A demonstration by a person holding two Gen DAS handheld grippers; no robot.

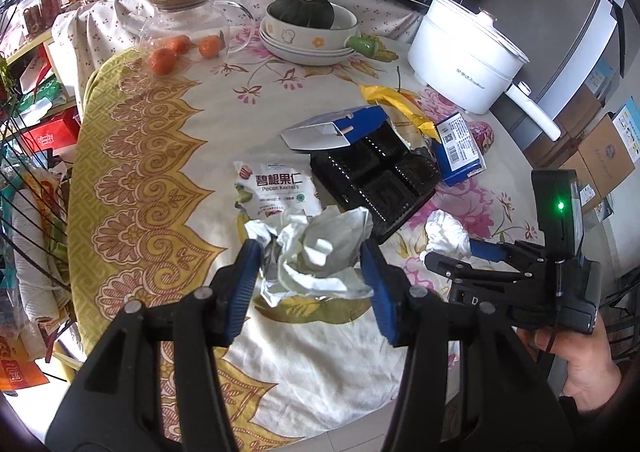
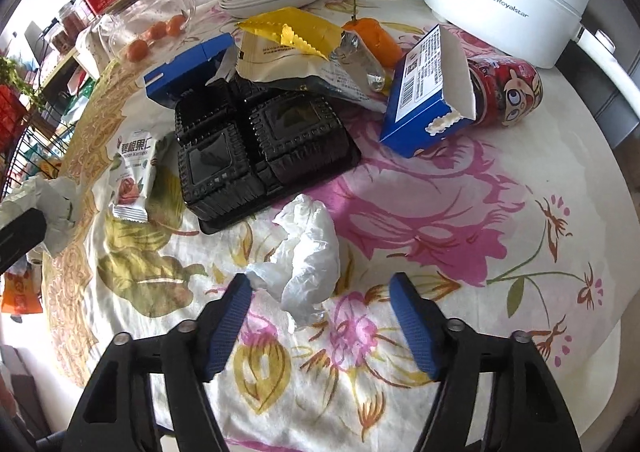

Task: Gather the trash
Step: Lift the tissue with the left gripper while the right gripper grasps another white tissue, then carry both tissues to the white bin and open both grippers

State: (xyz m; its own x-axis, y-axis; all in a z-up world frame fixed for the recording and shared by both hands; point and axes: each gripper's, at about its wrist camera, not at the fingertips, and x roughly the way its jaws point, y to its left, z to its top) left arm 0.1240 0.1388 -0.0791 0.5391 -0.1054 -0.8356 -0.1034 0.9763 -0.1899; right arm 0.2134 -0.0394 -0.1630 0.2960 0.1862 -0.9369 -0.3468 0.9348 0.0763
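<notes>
While the left gripper is clamping crumpled foil, the right gripper's parted jaws are straddling the white tissue, lying left of centre.

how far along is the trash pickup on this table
Early. Nothing visibly binned yet, and no bin is in view. In hand: the left tool is clamped on a crumpled silvery-white paper wad. The right tool is open around a crumpled white tissue, not gripping it. Left: the black plastic tray, pecan kernel packet, yellow wrapper, open blue carton.
</notes>
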